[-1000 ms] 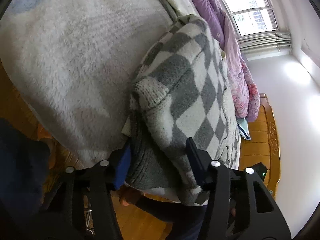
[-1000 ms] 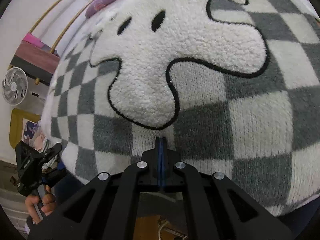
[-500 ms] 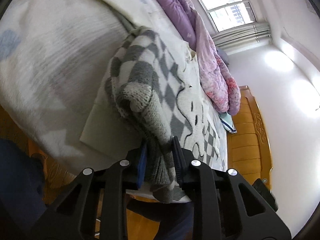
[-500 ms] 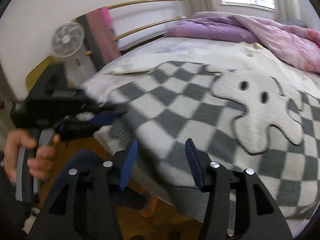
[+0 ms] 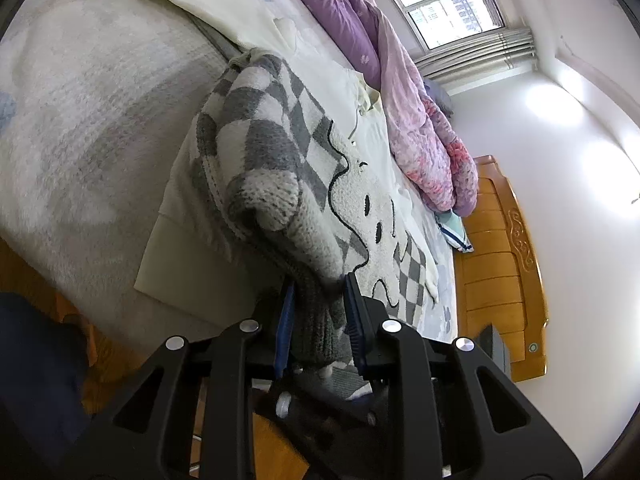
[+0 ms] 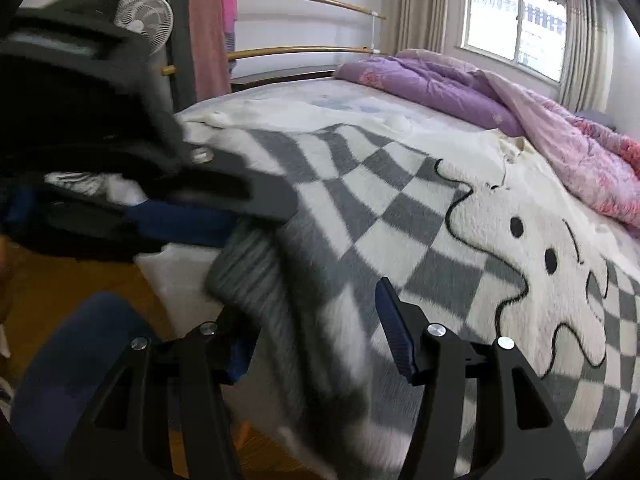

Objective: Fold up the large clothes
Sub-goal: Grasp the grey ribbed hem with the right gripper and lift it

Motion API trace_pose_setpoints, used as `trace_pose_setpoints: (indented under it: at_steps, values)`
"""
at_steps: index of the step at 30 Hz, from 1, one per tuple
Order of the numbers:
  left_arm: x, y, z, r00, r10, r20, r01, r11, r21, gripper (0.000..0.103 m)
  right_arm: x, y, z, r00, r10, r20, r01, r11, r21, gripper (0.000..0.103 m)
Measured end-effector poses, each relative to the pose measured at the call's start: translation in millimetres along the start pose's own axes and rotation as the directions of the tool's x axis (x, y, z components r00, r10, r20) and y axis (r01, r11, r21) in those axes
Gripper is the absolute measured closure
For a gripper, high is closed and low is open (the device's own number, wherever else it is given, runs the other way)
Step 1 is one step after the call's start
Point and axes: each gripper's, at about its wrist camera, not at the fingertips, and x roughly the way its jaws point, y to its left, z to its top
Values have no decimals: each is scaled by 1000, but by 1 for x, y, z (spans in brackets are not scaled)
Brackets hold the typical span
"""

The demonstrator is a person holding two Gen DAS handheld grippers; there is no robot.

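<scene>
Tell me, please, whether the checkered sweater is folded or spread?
Mostly spread: the checkered sweater lies flat on the bed, one bunched edge lifted.

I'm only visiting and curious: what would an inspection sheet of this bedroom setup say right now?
Surface: bed with a pale fleece cover.
Job's things: checked sweater lying on the bed, edge at the bedside.
Clutter: purple quilt bunched along the far side; cream cloth under the sweater.
Grippers: left gripper clamped on the sweater's grey hem; right gripper jaws apart, just closing, sweater edge between them.
Cables: nothing seen.
Surroundings: window, fan, wooden headboard.
</scene>
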Motion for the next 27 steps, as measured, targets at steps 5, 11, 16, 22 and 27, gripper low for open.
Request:
trace_pose_setpoints:
  at_steps: [5,11,16,22,27]
  values:
    - [-14,-4,2,1000,-11,15,11,1000,26,39,1,-12,1,999,39,-24,-37,997,65,86]
    - [-59,-3,6,992,4,129,-14,997,71,21,-20,-55,1,988,148,46,-155,940,305,87]
    - [-47,10,21,965,200,170,-211,976,49,21,-50,-87,3,975,172,140,-218,862,459,87]
    - [33,-32,38,977,189,96,-201,971,129,22,-93,-137,-5,962,145,232,-258,764,591,87]
    - [74,-121,41,984,129,123,-160,940,301,22,-137,-174,-27,951,71,300,-260,705,660,88]
